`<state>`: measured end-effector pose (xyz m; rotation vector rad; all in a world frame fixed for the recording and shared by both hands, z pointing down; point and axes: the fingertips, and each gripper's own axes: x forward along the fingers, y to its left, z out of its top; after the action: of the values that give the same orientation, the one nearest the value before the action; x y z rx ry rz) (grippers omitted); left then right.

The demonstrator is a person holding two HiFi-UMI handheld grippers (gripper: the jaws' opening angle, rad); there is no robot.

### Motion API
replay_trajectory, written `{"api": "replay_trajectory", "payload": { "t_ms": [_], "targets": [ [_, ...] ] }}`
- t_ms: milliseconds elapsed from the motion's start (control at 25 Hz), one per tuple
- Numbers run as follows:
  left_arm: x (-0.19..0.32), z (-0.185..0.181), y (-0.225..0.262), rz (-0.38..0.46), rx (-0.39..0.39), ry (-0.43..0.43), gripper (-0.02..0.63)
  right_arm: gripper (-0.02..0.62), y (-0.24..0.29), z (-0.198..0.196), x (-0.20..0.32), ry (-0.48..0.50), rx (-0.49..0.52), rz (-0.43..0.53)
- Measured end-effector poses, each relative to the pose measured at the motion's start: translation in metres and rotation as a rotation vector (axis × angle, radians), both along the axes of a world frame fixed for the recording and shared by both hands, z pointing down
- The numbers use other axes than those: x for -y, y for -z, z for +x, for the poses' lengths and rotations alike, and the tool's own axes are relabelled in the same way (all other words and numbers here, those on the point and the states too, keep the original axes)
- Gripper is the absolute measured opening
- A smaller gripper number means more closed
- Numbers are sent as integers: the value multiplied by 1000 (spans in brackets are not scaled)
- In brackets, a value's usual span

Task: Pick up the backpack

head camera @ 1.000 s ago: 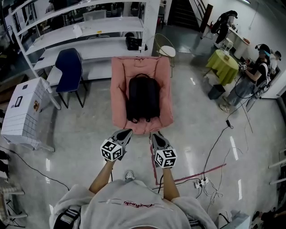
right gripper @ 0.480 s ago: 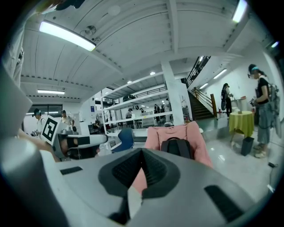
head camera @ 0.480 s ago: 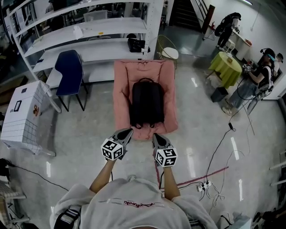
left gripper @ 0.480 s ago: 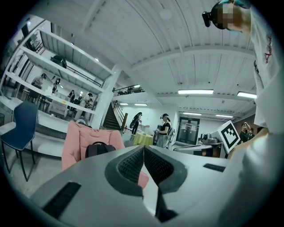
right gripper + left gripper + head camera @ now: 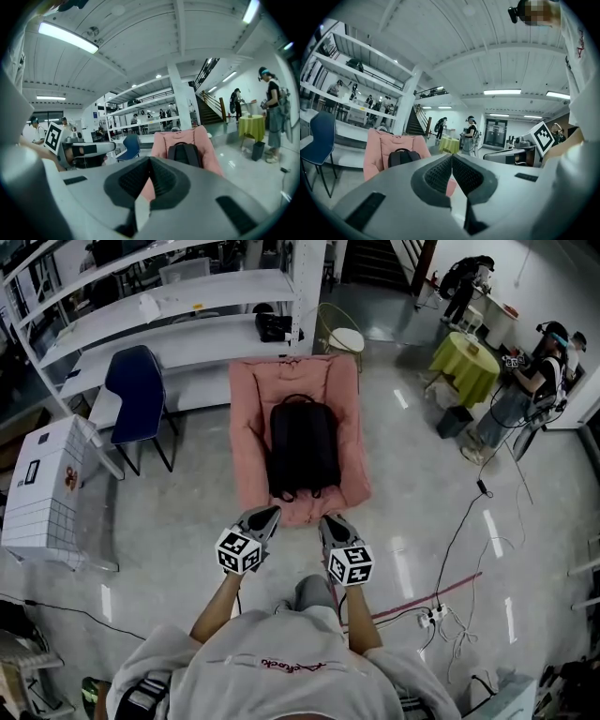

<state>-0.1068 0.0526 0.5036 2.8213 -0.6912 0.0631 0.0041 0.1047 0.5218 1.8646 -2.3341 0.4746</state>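
The backpack (image 5: 303, 448) is plain black and smooth-fronted, with a rounded top that carries an arched carry handle. Two short strap ends trail from its lower edge. It sits in the middle of a pink padded armchair (image 5: 248, 427) and leans back against the chair's backrest. The chair's cushioned sides rise just beside it on both flanks.

The chair stands on a glossy pale grey floor (image 5: 169, 521) that mirrors the ceiling lights.

At the far left of the head view is a white box (image 5: 42, 488) with a grid pattern. A dark blue chair (image 5: 138, 390) stands further in, in front of long white shelving (image 5: 178, 296) that runs behind the armchair. To the right of the armchair is a round white stool (image 5: 345, 338) with a wire back. Beyond it come a small desk (image 5: 466, 357) under a yellow-green cloth, a dark bin (image 5: 454, 421) and a person (image 5: 525, 395) standing at the right edge. Black cables (image 5: 459, 531) cross the floor on that side to a power strip (image 5: 433, 617) beside a strip of red tape (image 5: 412, 601).

The left gripper (image 5: 265, 517) is held near the chair's front edge, apart from the backpack. Its jaws are clenched together on nothing, and its own view shows the ribbed pads (image 5: 440, 174) meeting. The right gripper (image 5: 330, 521) is alongside it, also short of the chair, with its jaws clenched and empty.
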Motion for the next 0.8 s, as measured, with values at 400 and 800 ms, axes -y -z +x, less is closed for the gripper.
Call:
{"api": "replay_trajectory", "payload": {
  "t_ms": [400, 800],
  "targets": [
    [2, 6, -7, 0, 1, -17, 14, 18, -5, 5, 5, -1, -7, 8],
    [44, 25, -11, -13, -11, -3, 14, 18, -14, 23, 44, 5, 3, 1]
  ]
}}
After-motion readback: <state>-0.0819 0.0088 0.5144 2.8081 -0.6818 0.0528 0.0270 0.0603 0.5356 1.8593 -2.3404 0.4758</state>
